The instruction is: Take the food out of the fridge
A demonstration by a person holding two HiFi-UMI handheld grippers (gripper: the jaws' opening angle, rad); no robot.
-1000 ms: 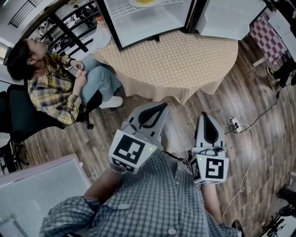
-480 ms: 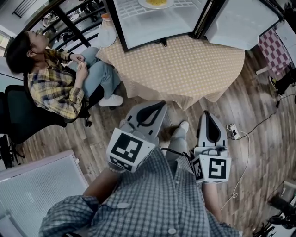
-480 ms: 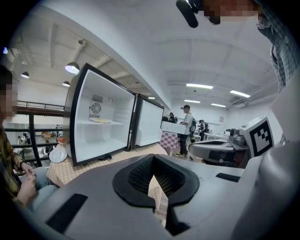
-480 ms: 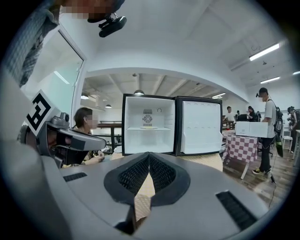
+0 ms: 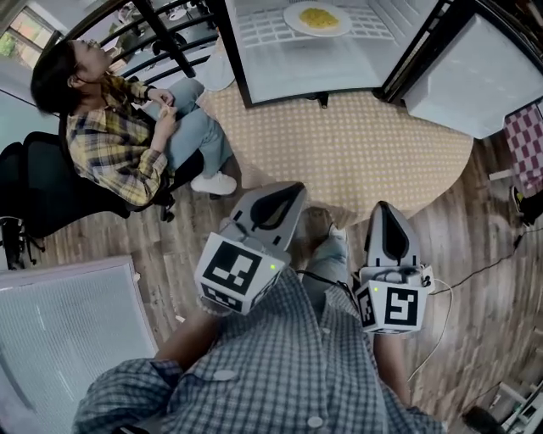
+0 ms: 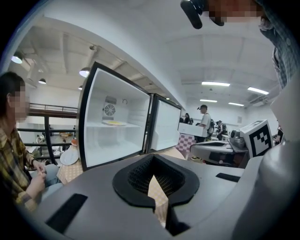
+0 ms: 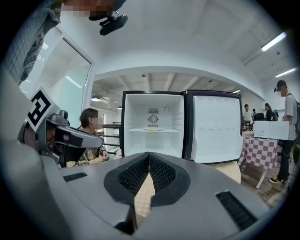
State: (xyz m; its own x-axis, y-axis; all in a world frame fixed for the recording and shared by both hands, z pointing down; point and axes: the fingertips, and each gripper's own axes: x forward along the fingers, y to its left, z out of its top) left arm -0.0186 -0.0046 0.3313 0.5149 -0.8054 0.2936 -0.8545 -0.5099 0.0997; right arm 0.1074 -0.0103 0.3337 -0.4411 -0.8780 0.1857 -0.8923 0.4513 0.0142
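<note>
I am facing the open fridge (image 5: 288, 68) on the round bench (image 5: 356, 161), and I am judging this to be the approach step. The left claw (image 5: 287, 193) and right claw (image 5: 383, 208) are hanging pressed together and empty, well short of it. Next I am needing to spread one for the plate of food (image 5: 316, 17) sitting on the shelf (image 5: 259, 30) inside.

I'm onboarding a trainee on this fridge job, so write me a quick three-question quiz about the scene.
1. Fill in: the left claw and the right claw are both ___ and hold nothing.
2. True or false: the fridge has its door standing open.
3. Where is the plate of food?
A) in the right claw
B) on the shelf inside the fridge
C) on the door
Key: 1 shut; 2 true; 3 B.
</note>
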